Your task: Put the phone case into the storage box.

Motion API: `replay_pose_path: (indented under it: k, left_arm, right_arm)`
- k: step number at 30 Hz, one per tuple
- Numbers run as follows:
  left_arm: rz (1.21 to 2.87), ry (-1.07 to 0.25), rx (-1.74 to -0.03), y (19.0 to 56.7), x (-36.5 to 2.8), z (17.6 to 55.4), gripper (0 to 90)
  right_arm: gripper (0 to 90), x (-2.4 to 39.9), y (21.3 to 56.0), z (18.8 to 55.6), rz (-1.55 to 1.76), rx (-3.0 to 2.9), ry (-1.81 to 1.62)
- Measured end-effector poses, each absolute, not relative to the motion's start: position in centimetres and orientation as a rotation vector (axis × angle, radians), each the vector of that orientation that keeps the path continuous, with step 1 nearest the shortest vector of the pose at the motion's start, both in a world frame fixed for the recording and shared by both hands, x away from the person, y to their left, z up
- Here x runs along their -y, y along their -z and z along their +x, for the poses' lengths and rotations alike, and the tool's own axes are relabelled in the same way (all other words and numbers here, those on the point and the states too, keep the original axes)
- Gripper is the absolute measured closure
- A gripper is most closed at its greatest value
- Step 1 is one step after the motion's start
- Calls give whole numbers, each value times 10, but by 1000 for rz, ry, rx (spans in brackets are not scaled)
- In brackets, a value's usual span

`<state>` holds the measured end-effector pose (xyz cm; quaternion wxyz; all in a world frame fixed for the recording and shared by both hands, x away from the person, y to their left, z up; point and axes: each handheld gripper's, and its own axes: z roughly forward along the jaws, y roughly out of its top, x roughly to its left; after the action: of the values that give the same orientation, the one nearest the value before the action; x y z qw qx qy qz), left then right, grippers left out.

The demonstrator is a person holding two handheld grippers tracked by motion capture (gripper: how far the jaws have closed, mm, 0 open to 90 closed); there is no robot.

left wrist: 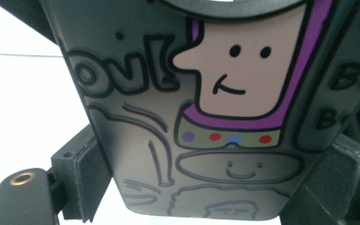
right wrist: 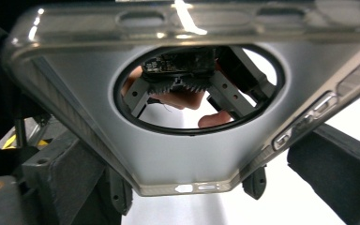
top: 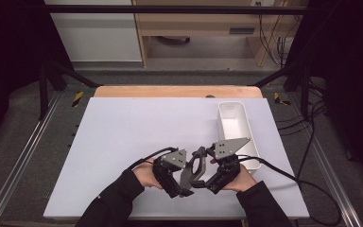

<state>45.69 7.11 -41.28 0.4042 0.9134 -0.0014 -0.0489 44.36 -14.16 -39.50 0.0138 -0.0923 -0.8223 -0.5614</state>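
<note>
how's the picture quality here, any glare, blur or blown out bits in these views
High view: evenly lit and fairly sharp, the room's edges falling into black, the white bin pale against the table. Left gripper view: the phone case sits very close, its cartoon print soft, and the background is blown out white. Right gripper view: a bright glare streak runs along the case's top edge, near fingers blurred.

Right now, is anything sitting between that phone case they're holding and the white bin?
Nothing visible. The phone case is held between both grippers, and only bare table lies between it and the white bin.
</note>
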Motion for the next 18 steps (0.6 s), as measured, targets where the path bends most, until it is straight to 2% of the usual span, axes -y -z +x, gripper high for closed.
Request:
replay_pose_path:
  k: [18]
  left_arm:
    - [2320,120,12,415,-70,456,117]
  right_arm:
    - [105,143,393,444,-282,2526,1756]
